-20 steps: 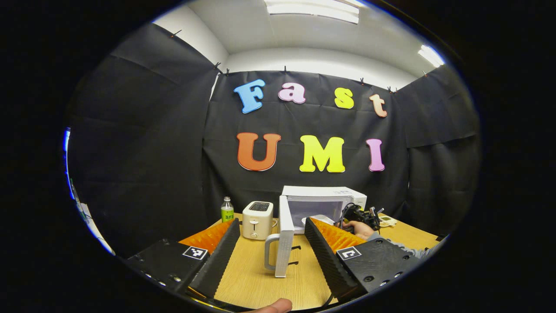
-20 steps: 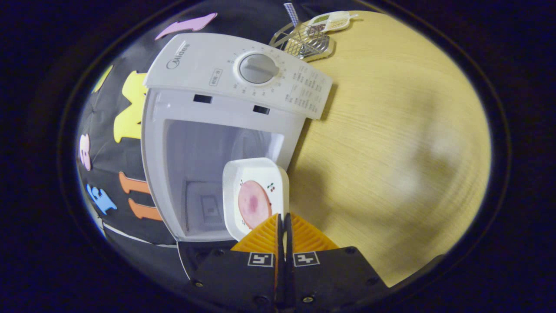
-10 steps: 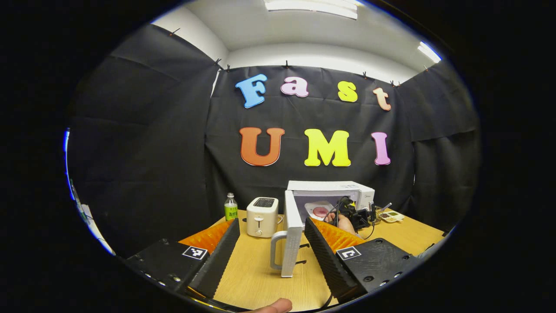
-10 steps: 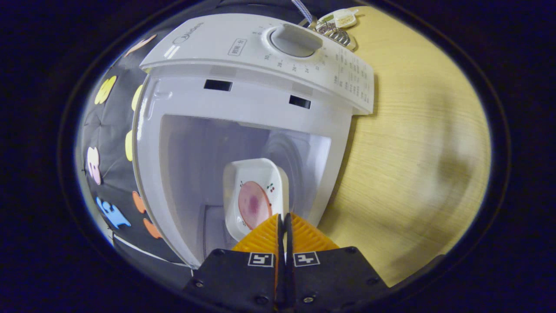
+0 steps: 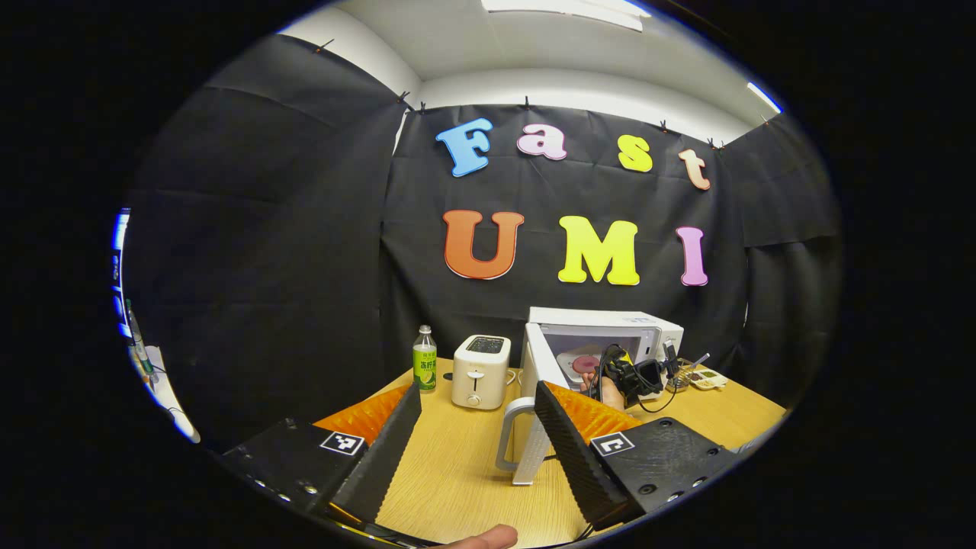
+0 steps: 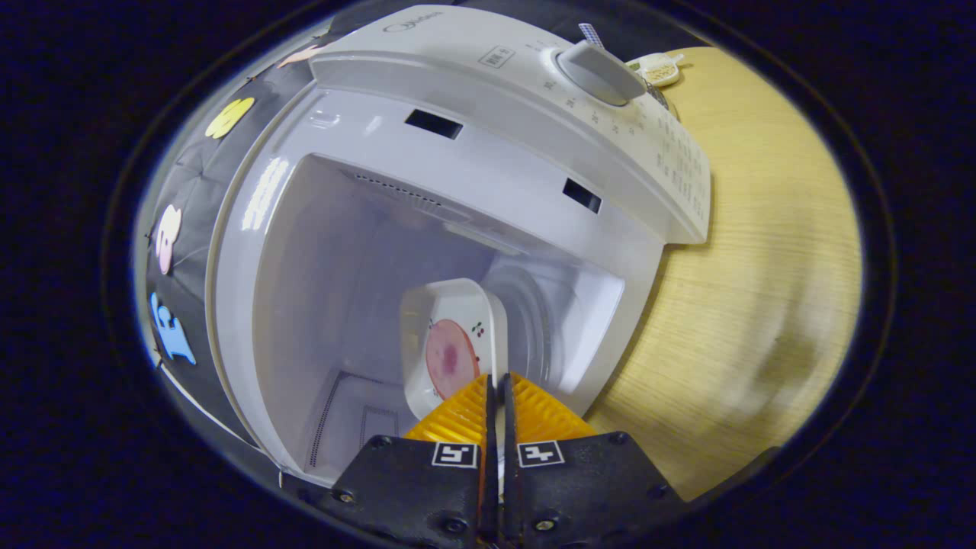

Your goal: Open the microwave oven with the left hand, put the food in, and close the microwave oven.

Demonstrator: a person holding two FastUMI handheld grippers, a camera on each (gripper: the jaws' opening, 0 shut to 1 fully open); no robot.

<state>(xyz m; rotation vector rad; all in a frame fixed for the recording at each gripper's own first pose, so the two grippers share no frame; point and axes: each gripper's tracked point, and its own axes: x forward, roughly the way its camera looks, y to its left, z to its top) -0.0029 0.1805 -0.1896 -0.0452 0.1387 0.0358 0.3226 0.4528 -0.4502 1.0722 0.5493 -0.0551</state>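
Note:
The white microwave (image 5: 602, 320) stands at the back of the wooden table with its door (image 5: 540, 404) swung open toward me. My left gripper (image 5: 476, 438) is open, held back from the door with nothing between its fingers. My right gripper (image 6: 497, 389) is shut on the near rim of a white dish (image 6: 450, 343) that carries a pink slice of food (image 6: 451, 358). The dish is inside the microwave's cavity (image 6: 366, 290), above its floor. In the left gripper view a hand holds that right gripper (image 5: 633, 377) at the oven's mouth, with the dish (image 5: 581, 362) inside.
A white toaster (image 5: 480, 371) and a green-labelled bottle (image 5: 424, 370) stand left of the microwave. A metal rack and a small tray (image 5: 705, 375) lie to its right. The control panel with its dial (image 6: 602, 61) is beside the cavity. Bare table (image 6: 762, 252) stretches beyond.
The right gripper has carried the dish from the oven's front edge into the cavity. The left gripper has drawn back and shifted left, staying open.

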